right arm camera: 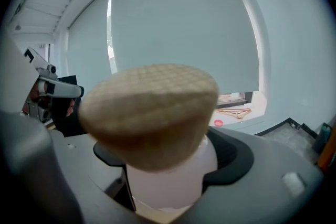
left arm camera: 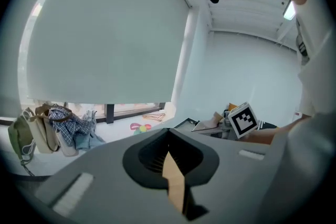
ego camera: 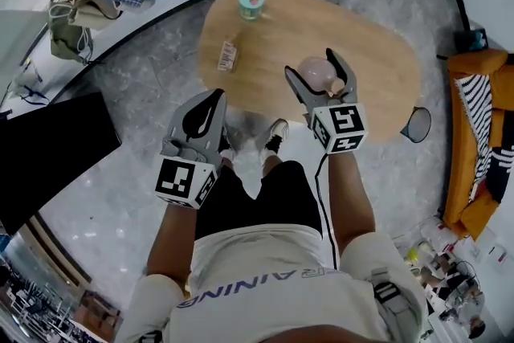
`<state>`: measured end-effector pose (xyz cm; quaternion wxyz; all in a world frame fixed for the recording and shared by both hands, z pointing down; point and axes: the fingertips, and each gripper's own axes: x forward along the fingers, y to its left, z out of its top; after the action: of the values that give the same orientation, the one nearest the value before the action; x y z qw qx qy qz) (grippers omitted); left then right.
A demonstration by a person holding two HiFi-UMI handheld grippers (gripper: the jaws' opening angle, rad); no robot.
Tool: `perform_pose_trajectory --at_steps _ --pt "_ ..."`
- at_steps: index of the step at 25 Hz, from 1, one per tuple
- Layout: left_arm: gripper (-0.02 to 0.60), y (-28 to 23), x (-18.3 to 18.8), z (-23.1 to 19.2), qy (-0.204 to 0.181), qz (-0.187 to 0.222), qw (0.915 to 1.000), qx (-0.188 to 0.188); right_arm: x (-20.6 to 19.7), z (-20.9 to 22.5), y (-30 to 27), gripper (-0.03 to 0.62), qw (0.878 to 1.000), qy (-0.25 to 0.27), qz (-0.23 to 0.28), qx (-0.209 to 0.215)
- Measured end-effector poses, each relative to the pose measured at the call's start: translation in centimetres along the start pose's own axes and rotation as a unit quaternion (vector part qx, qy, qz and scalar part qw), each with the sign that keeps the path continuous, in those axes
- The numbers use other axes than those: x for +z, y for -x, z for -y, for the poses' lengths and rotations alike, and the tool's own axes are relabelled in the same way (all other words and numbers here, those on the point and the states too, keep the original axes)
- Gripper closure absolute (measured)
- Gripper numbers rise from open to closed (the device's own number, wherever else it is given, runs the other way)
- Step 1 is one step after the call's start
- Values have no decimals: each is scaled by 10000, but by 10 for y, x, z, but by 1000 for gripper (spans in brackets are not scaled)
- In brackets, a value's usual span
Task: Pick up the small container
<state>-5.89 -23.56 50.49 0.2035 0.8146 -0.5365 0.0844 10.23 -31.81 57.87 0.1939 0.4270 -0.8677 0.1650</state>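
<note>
Grey marble floor all around, an oval wooden worktop (ego camera: 377, 68) out in front, and all the action is on the right side. The right tongs (ego camera: 312, 64) are clamped on the small container (ego camera: 317, 76), a pale pink jar with a broad tan cap. The right gripper view shows the jar wedged squarely between the two jaws, with the pads on its sides and the cap bulging out above them. Behind it that view has only window blind and wall and nothing under the jar, so I'd call it clear of the wood and hanging over the near half of the worktop.

The left tongs (ego camera: 215, 99) are closed on nothing, jaws pressed together, off to the left of the working pair and low over the floor near the person's shoes.

Beyond the right tongs, toward the far edge, stands a teal cup (ego camera: 250, 2) with a pink ring on top. A small packet (ego camera: 228, 55) lies off to their left. Both are well apart from the grip, so nothing crowds it.

By my read the grasp is made and the pick-up is in its lifting stage. What comes next calls for an even squeeze and a level wrist. That cap looks wide and top-heavy, so a tilt could tip it or let the smooth jar slide through the pads.
</note>
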Motion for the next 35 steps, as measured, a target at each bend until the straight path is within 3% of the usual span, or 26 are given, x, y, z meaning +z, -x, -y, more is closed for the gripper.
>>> perform_pose_trajectory --at_steps 9,18,27,35 --pt "581 47 90 56 41 585 9972 -459 112 -30 115 166 9986 28 524 -12" --pt "581 84 177 112 -498 1260 9856 -1015 206 -52 219 166 9909 273 1316 -65" --pt "580 99 212 131 -731 1547 9774 -1238 233 -62 254 163 9865 298 1609 -98" --pt "581 105 217 135 -716 1596 9764 -1265 235 -70 253 161 9863 330 1616 -16"
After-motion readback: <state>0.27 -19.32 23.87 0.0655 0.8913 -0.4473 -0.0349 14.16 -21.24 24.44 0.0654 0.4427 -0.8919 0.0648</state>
